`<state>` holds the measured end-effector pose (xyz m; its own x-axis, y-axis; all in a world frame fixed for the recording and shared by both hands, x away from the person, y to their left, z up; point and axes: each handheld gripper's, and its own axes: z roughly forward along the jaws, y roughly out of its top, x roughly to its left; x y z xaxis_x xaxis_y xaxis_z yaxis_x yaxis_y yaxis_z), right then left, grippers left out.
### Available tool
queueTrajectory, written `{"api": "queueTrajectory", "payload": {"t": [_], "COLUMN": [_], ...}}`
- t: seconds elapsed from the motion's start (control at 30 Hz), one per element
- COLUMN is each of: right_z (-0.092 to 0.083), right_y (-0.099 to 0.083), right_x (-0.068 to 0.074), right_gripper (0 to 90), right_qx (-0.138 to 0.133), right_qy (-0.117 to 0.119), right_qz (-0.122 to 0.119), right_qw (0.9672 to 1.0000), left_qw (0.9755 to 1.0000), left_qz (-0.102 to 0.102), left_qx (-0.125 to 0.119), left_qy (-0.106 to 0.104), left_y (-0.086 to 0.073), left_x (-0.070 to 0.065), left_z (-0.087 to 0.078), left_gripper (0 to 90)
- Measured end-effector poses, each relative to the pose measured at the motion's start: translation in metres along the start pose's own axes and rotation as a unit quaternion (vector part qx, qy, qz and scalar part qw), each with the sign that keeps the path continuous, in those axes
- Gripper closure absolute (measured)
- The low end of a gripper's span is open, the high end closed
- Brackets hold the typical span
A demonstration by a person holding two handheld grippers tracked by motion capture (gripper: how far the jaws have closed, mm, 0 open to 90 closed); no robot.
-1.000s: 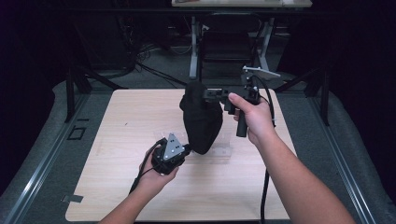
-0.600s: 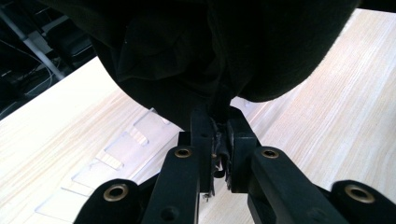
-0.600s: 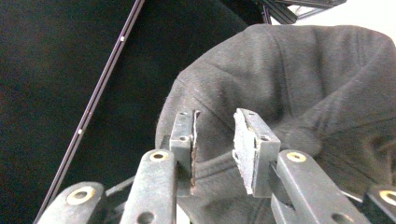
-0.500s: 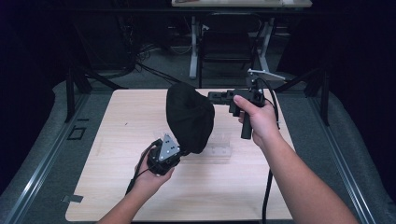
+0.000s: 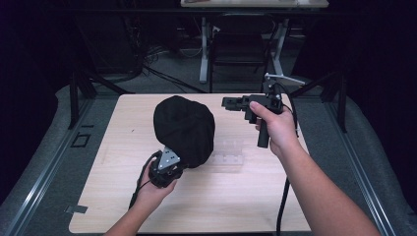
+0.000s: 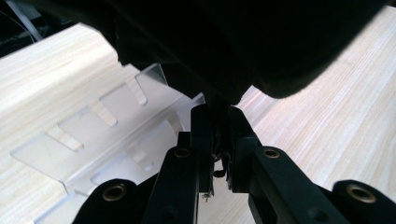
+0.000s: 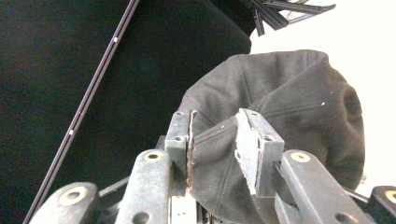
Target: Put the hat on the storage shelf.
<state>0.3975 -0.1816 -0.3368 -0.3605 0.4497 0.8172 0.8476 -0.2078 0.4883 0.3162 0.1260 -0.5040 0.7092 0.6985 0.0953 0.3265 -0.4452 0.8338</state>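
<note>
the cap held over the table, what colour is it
Black; the cap shows best in the high view, against the pale wooden table.

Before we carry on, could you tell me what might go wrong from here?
The left gripper pinches just a small fold of the black cap, so it might slip out. The right gripper is open and apart, giving no backup. The cap hangs close over the clear stand and could knock it.

One black cap (image 5: 184, 129), one seemingly clear plastic rack (image 5: 227, 152), two hand-held grippers.
</note>
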Motion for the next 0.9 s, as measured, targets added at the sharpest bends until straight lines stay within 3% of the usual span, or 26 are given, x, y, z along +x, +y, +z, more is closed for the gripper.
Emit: {"api": "queueTrajectory", "payload": {"t": [0.17, 0.2, 0.4, 0.47, 0.5, 0.63, 0.67, 0.7, 0.9], "right_z": [-0.001, -0.002, -0.003, -0.003, -0.003, -0.005, -0.007, -0.008, -0.013], "right_y": [-0.001, -0.001, -0.003, -0.003, -0.004, -0.005, -0.005, -0.005, -0.008], "right_x": [0.0, 0.0, -0.002, -0.004, -0.004, -0.006, -0.007, -0.008, -0.011], "right_gripper": [64.9, 63.8, 62.9, 62.8, 62.7, 62.7, 62.5, 62.3, 61.5], "right_qx": [-0.001, -0.002, -0.002, -0.003, -0.004, -0.006, -0.005, -0.006, -0.01], "right_qy": [-0.006, -0.013, -0.021, -0.022, -0.023, -0.029, -0.031, -0.032, -0.047], "right_qz": [-0.004, -0.011, -0.017, -0.016, -0.014, -0.016, -0.018, -0.019, -0.027], "right_qw": [1.0, 0.9998, 0.9996, 0.9996, 0.9996, 0.9994, 0.9994, 0.9993, 0.9985], "left_qw": [0.9998, 0.9996, 0.9998, 0.9997, 0.9993, 0.9991, 0.999, 0.9984, 0.997], "left_qz": [-0.018, -0.021, -0.02, -0.024, -0.036, -0.043, -0.044, -0.057, -0.076], "left_qx": [-0.005, -0.004, 0.001, 0.004, 0.003, 0.004, 0.004, 0.005, 0.016], "left_qy": [-0.004, -0.019, -0.009, -0.007, 0.004, 0.004, 0.008, 0.002, 0.004], "left_y": [-0.008, -0.011, -0.016, -0.017, -0.018, -0.022, -0.023, -0.026, -0.036], "left_x": [0.006, 0.009, 0.01, 0.01, 0.008, 0.011, 0.011, 0.012, 0.023], "left_z": [-0.002, -0.001, -0.004, -0.006, -0.007, -0.011, -0.012, -0.015, -0.027], "left_gripper": [82.6, 81.8, 78.0, 75.2, 73.8, 65.4, 57.9, 56.4, 46.8]}}
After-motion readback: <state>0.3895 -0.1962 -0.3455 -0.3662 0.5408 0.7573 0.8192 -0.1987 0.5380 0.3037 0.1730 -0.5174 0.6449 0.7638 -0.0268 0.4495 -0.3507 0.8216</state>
